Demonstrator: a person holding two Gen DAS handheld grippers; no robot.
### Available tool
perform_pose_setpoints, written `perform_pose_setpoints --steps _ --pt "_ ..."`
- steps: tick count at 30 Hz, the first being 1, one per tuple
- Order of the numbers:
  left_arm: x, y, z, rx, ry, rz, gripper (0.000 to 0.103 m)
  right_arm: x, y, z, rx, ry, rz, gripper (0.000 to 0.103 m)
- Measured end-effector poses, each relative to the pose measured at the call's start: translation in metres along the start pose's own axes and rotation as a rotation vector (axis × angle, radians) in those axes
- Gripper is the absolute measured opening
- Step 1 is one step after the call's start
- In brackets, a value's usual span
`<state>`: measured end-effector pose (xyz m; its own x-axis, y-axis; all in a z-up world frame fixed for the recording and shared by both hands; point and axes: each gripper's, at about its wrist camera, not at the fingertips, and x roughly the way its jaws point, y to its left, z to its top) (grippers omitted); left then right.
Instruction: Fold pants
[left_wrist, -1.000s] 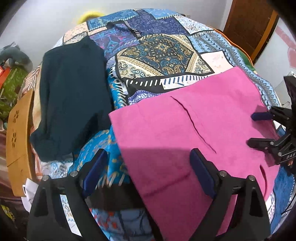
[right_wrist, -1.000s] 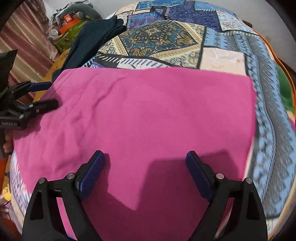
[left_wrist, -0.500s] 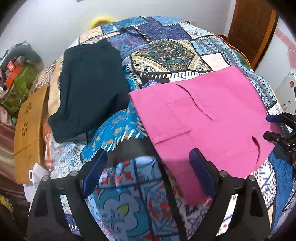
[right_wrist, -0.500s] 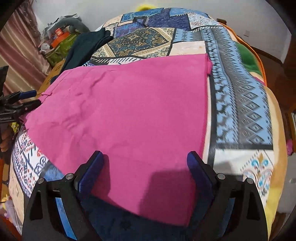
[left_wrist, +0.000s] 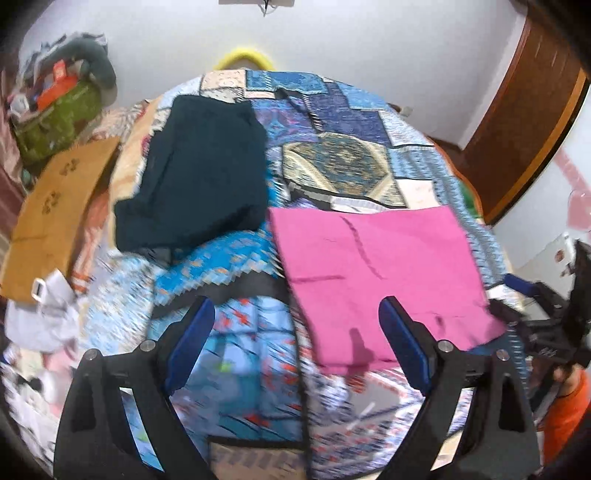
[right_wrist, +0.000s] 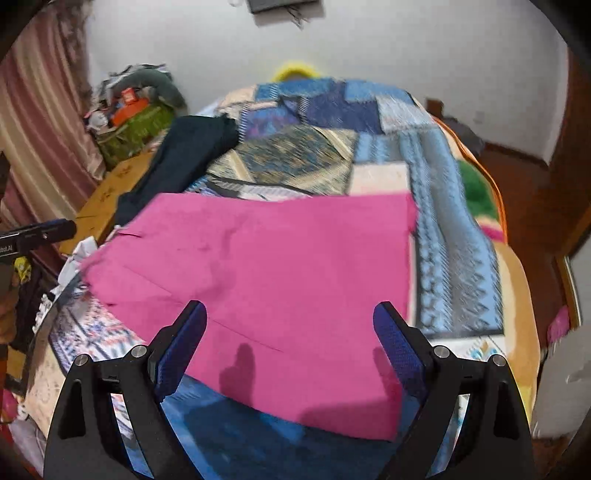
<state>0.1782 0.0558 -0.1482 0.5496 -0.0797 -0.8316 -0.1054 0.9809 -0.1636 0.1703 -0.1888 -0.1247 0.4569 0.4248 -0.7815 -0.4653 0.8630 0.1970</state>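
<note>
- The pink pants (left_wrist: 376, 266) lie folded into a flat, near-rectangular block on the bed (left_wrist: 332, 162), on the patchwork bedspread, toward the near right part of it in the left wrist view.
- Their cloth is smooth with a few shallow creases; a dark slanted seam line and a small slit show on the top layer.
- In the right wrist view the pink pants (right_wrist: 273, 280) fill the middle of the bedspread, their near edge just ahead of the gripper's fingers.
- A dark folded garment (left_wrist: 199, 177) lies on the bed beside the pants, to the left and farther back, not touching them.
- At the far left, off the bed, a green bag (left_wrist: 55, 122) holds a heap of mixed things, among them something orange; what they are I cannot tell.
- The left gripper (left_wrist: 295, 328) hangs above the bed with its jaws spread wide and nothing between them.
- The right gripper (right_wrist: 290, 332) is likewise wide open and empty above the near edge of the pants.
</note>
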Motion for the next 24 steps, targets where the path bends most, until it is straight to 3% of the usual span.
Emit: perform_pose_setpoints --steps 3,7,12,24 --pt "0.001 -0.013 -0.012 -0.011 0.018 -0.070 0.091 0.009 0.020 0.000 -0.054 -0.008 0.001 0.090" --pt "0.006 -0.027 -0.025 0.001 0.042 -0.090 0.091 0.024 0.032 -0.005 -0.085 0.004 0.001 0.090" --pt "0.018 -0.029 -0.035 -0.038 0.106 -0.132 0.089 0.035 0.030 -0.012 -0.045 0.046 0.015 0.090" --pt "0.031 -0.025 -0.042 -0.140 0.150 -0.247 0.089 0.038 0.032 -0.026 -0.022 0.082 0.042 0.090"
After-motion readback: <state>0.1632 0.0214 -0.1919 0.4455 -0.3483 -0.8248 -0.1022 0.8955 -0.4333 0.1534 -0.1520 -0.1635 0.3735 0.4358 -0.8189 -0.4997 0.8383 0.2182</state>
